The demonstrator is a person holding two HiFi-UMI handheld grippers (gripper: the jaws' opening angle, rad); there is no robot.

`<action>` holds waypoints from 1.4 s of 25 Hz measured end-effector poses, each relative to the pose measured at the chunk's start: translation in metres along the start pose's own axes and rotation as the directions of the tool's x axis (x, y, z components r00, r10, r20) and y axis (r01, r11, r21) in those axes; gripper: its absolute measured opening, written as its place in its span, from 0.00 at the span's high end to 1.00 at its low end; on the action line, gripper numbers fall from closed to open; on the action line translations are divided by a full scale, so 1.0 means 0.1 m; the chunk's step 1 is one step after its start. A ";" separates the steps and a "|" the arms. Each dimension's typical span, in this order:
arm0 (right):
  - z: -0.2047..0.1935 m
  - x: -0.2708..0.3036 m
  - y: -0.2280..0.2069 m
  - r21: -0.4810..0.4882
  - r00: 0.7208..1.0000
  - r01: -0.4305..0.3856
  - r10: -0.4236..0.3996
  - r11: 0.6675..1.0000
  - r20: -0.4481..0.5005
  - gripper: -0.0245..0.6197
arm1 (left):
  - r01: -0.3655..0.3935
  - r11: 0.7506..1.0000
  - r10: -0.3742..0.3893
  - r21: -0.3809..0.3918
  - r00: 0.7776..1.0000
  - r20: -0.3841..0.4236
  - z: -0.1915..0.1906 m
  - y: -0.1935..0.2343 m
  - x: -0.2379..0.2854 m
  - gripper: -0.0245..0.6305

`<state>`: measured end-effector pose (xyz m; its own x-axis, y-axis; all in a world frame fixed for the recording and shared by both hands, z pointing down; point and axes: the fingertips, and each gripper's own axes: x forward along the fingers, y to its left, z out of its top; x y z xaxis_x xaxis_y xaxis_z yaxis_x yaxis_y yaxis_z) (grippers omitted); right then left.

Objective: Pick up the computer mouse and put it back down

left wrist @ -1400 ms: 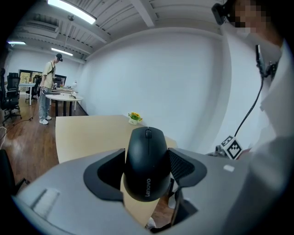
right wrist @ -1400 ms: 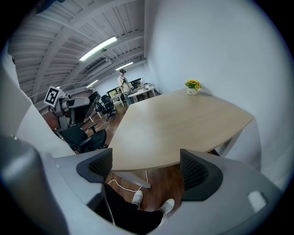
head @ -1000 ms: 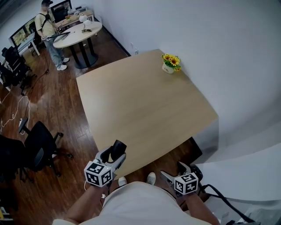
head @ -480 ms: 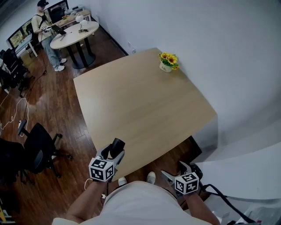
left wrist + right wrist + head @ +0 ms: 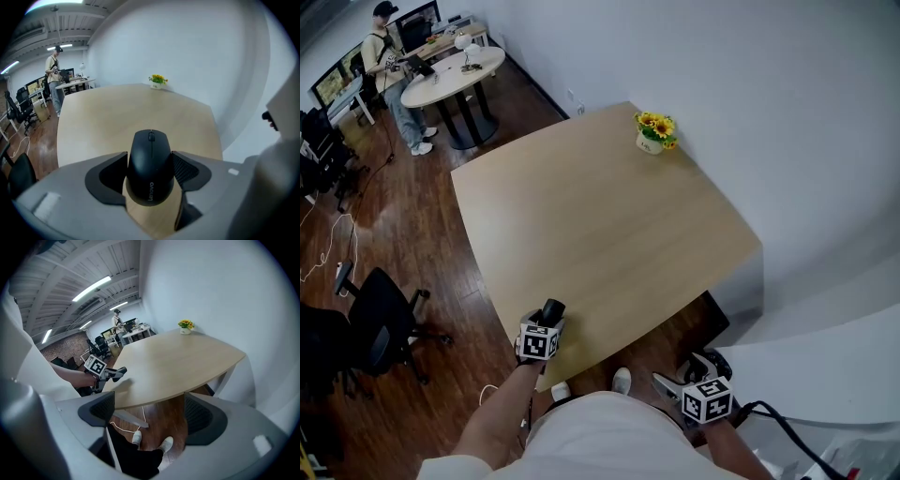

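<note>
Black mouse (image 5: 151, 165) clamped in left gripper (image 5: 548, 319) at table (image 5: 600, 216) near edge; right gripper (image 5: 149, 418) spread, empty.

Tabletop (image 5: 600, 225) open past left gripper (image 5: 548, 319); flowerpot (image 5: 651, 141) far corner.

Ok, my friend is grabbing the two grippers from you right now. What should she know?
Left gripper: shut on the black computer mouse, at the near corner of the table. The mouse looks lifted just off the wood.
Right gripper: open and empty, held low, off the table, above the floor.
Also there: a flower pot at the far edge, well out of the way.
Done: the mouse is picked up.
Left: lower it onto the table, open the left jaws and pull away.
</note>
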<state>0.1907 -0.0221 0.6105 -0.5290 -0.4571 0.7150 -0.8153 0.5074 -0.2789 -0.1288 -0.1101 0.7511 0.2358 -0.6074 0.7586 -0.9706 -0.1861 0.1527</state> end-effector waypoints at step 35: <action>0.23 0.23 0.47 -0.100 0.995 -0.091 0.093 0.991 0.023 0.24 | 0.095 0.994 -0.089 -0.049 0.990 0.113 -0.17 -0.13 -1.27 0.45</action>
<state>0.1352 -0.0252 0.5992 -0.6082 -0.4247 0.6706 -0.7365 0.6170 -0.2772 -0.1467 -0.0172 0.6631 0.3249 -0.6719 0.6655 -0.9451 -0.2044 0.2550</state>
